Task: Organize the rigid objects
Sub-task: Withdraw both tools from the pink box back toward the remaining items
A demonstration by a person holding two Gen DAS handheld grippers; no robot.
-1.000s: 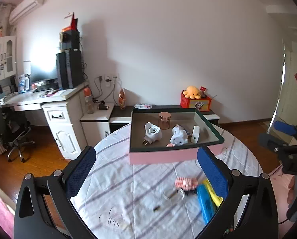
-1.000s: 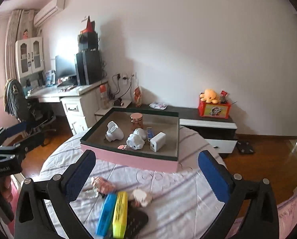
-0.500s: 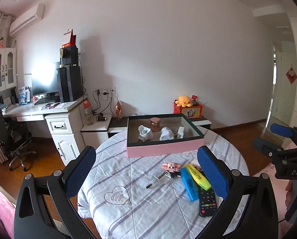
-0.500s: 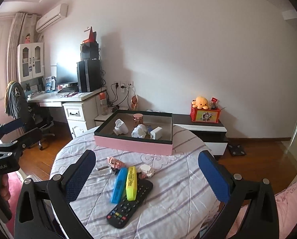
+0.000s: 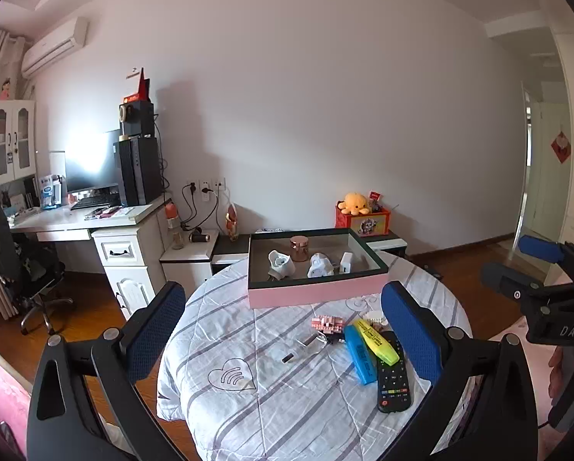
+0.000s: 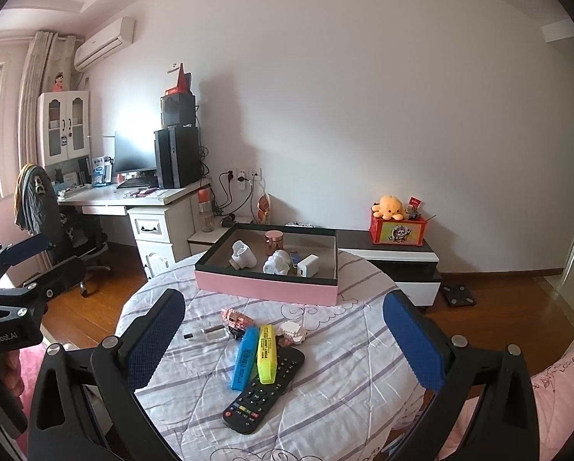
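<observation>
A pink box [image 5: 317, 294] [image 6: 265, 288] with a dark rim stands at the far side of the round table [image 5: 248, 415] [image 6: 344, 365]; white plugs, a white charger and a copper jar lie in it. Nearer lie a black remote [image 5: 392, 376] [image 6: 263, 392], a blue highlighter [image 5: 360, 353] [image 6: 244, 357], a yellow highlighter [image 5: 375, 342] [image 6: 265, 353], a pink brick toy [image 5: 327, 323] [image 6: 237, 318], a white brick toy [image 6: 292, 332] and a small clear bottle [image 5: 306, 345] [image 6: 206, 333]. My left gripper [image 5: 283, 330] and right gripper [image 6: 283, 342] are open, empty, held back above the table's near side.
A white desk [image 6: 152, 199] with a monitor and computer tower stands left, with an office chair [image 5: 25, 269] beside it. A low cabinet behind the table carries a red box with an orange plush [image 6: 390, 207]. Wooden floor surrounds the table. A scale [image 6: 458, 294] lies on the floor.
Both grippers have pulled back and up from the box, so the whole table and the loose objects have come into view. Both stayed open and empty.
</observation>
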